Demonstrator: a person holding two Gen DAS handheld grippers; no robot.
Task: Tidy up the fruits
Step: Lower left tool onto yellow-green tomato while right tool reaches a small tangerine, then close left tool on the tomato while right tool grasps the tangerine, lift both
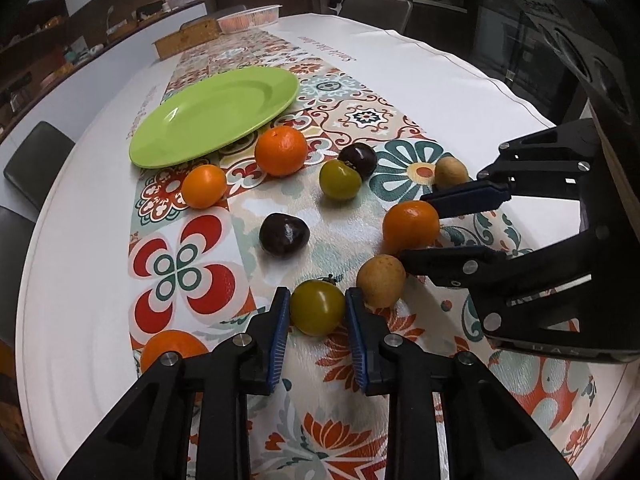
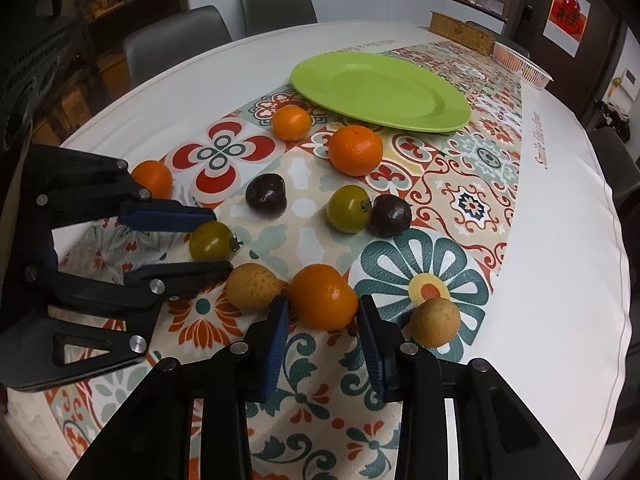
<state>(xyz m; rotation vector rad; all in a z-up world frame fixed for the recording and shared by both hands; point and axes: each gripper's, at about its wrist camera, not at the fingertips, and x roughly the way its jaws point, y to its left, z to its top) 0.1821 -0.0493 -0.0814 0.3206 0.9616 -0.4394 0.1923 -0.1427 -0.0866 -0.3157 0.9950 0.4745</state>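
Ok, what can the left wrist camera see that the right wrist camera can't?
Only the left wrist view looks along the left gripper, so it shows both blue pads pressing the green tomato. Only the right wrist view looks along the right gripper, with its pads against an orange. Both show the green plate, the dark fruit in the middle and the patterned tablecloth.

A patterned tablecloth (image 2: 472, 204) covers the table – beyond its far end sit a wicker box (image 2: 462, 36) and a plastic basket (image 2: 520, 65), with 2 grey chairs (image 2: 276, 6) alongside.
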